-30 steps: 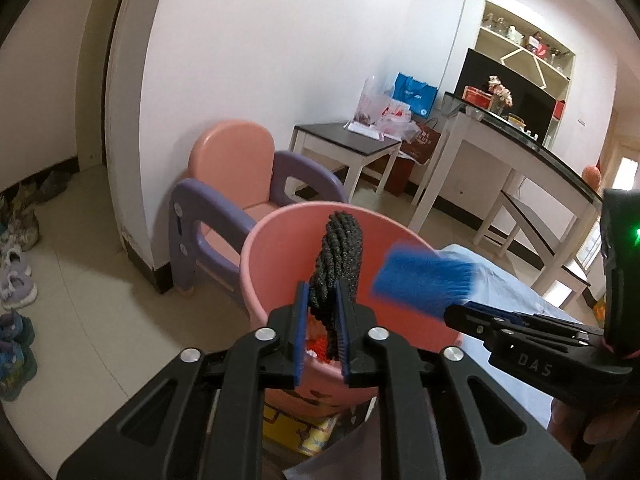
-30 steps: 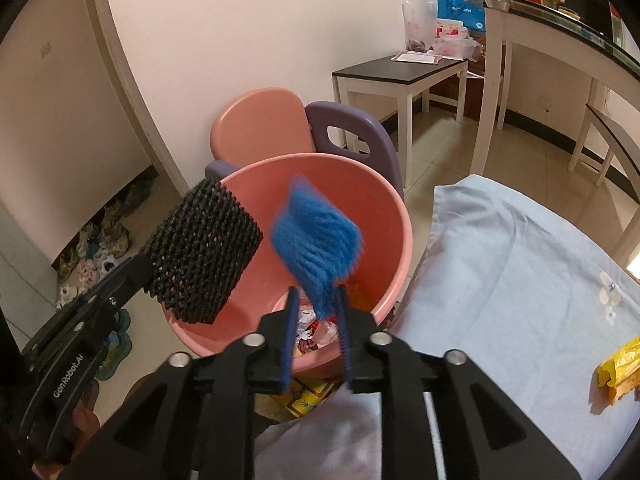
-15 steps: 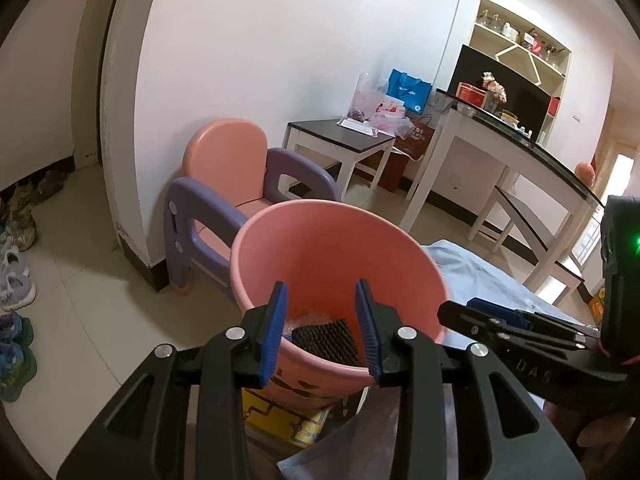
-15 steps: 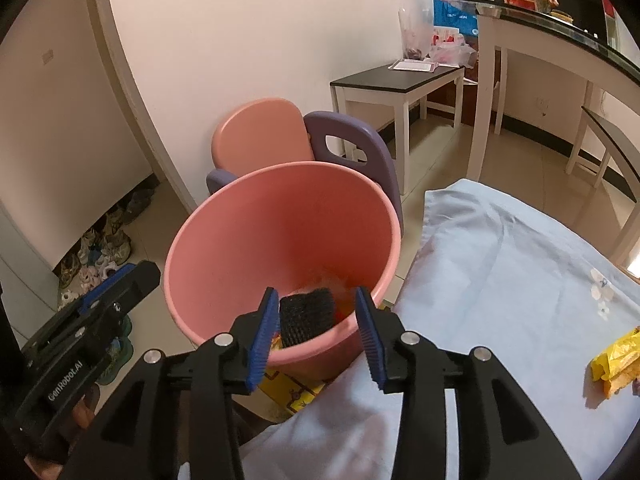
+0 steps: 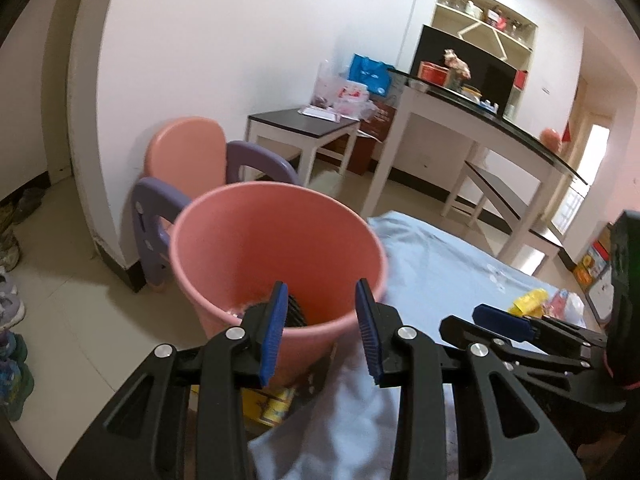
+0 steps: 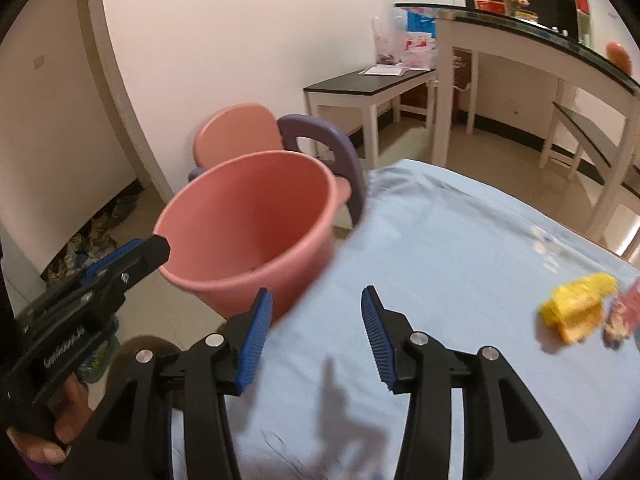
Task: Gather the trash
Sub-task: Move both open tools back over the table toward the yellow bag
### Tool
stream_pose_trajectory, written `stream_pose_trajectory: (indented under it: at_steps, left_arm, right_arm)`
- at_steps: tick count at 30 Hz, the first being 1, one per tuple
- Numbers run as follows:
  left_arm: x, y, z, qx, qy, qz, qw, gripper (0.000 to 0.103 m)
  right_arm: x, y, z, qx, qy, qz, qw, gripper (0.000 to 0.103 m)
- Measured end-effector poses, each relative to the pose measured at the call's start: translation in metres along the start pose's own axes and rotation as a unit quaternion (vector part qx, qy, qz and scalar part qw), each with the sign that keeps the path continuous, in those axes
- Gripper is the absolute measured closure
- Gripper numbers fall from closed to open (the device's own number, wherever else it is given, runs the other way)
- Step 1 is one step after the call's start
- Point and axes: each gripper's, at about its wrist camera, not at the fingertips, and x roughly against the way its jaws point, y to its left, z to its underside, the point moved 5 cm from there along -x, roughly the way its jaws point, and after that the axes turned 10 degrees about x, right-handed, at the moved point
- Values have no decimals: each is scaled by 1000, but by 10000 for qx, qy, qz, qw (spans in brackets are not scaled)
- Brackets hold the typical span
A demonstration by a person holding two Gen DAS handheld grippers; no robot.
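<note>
both the left tongs (image 5: 322,330) and right tongs (image 6: 316,330) gape empty, a dark scrap (image 5: 294,312) lies in the pink bucket (image 6: 248,216), and the yellow wrapper (image 6: 576,308) waits on the worktop (image 6: 440,248).

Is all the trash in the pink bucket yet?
Not all. A black mesh piece already lies inside the pink plastic bucket. Both the left gripper and right gripper are open, holding nothing. A yellow wrapper and a reddish wrapper lie on the blue cloth.
</note>
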Motion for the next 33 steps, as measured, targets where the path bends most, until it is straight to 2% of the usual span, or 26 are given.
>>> stream_pose_trajectory:
  at_steps: [5, 10, 14, 21, 33]
  left_arm:
    - [-5, -26, 19, -195, 229, 141, 9994, 68]
    - [-12, -56, 42, -347, 517, 324, 9975, 68]
    - [-13, -74, 59, -434, 587, 416, 9965, 68]
    - [-13, -88, 77, -266, 656, 445, 9965, 68]
    - [-7, -111, 93, -436, 734, 462, 9953, 68]
  right_arm:
    - [19, -25, 30, -144, 104, 285, 9994, 56]
    - [36, -49, 59, -461, 203, 380, 9980, 56]
    - [50, -69, 82, -692, 263, 515, 9959, 56]
    - [80, -96, 98, -1010, 105, 707, 9923, 56]
    - [109, -123, 111, -1319, -83, 883, 9873, 56]
